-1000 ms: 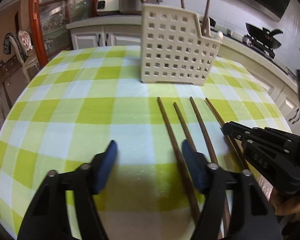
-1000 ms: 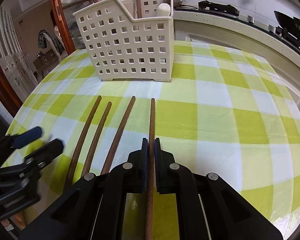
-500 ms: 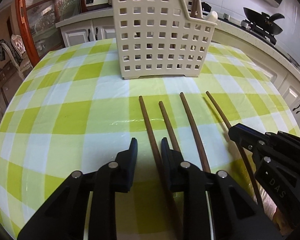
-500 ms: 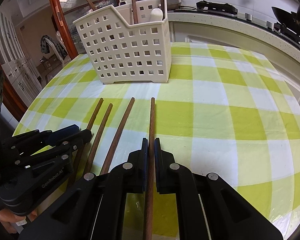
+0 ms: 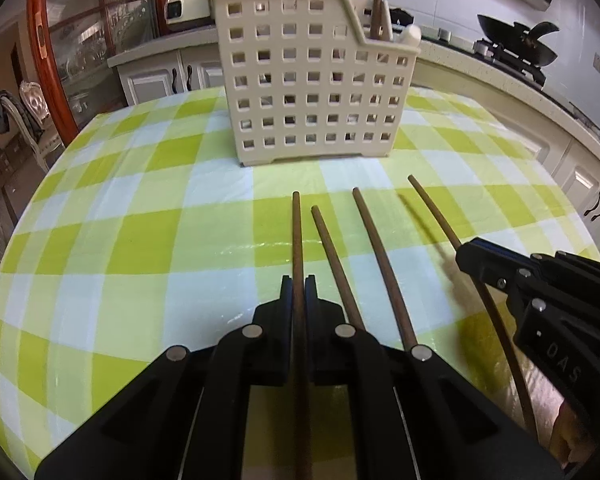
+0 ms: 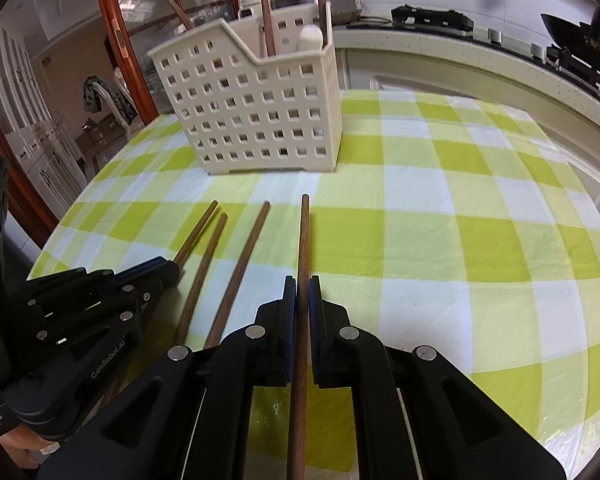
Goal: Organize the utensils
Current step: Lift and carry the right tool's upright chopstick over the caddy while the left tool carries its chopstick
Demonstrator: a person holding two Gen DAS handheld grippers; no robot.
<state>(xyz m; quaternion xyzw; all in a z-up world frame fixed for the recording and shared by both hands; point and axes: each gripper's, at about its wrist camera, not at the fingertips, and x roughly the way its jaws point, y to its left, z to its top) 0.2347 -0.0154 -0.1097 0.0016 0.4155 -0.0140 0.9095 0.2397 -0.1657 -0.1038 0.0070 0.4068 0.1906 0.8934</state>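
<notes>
Left gripper (image 5: pixel 299 286): low over the table, pointing toward the basket; its jaws are closed on the leftmost stick (image 5: pixel 297 240), which runs straight between the pads.
Right gripper (image 6: pixel 302 288): also low, pointing the same way; it is clamped on the rightmost stick (image 6: pixel 303 236). In the left view this stick looks lifted at its far end, with a shadow beside it.
Other sticks: two more (image 5: pixel 332 252) (image 5: pixel 374 248) lie flat on the cloth between the two held ones, all four nearly parallel, ends toward the basket.
Change: one second ago the left jaws were wide apart and to the left of the sticks; half a second ago they stood around the leftmost stick but not yet closed; now they pinch it. The right gripper held its stick in all frames.
Basket (image 5: pixel 312 80): cream plastic, square holes in rows, stepped upper edge; it stands upright beyond the stick ends. Some brown handles and a white round piece stand in it.
Sticks: thin, round, dark brown, look like wood.
Cloth (image 6: pixel 460 200): checked green and white, slightly wrinkled.
Gripper bodies: black plastic with metal pins, blue pads.
</notes>
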